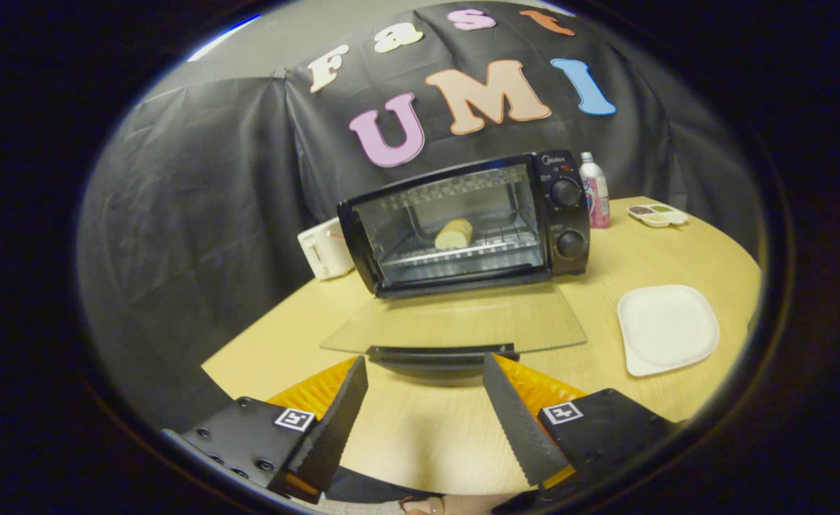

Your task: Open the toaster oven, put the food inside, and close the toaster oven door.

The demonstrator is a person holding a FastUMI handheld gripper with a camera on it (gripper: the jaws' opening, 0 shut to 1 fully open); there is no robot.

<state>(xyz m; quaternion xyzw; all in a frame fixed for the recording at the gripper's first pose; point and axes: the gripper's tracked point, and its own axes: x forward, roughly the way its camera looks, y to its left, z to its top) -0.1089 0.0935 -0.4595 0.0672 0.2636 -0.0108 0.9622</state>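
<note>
On the tabletop (677, 250) sits the oven (463, 222) with its glass door (456, 325) folded down flat, and the bread (454, 234) lies on the rack inside. The tool (427, 400) is spread wide and holds nothing, its tips just short of the door handle (441, 352). A white plate (667, 329) rests near the door.

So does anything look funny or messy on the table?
Nothing is spilled or broken. The toaster oven door hangs wide open, flat out over the table, with the bread already on the rack inside. The white plate sits empty. The gripper is open, its jaws just short of the door handle.
</note>
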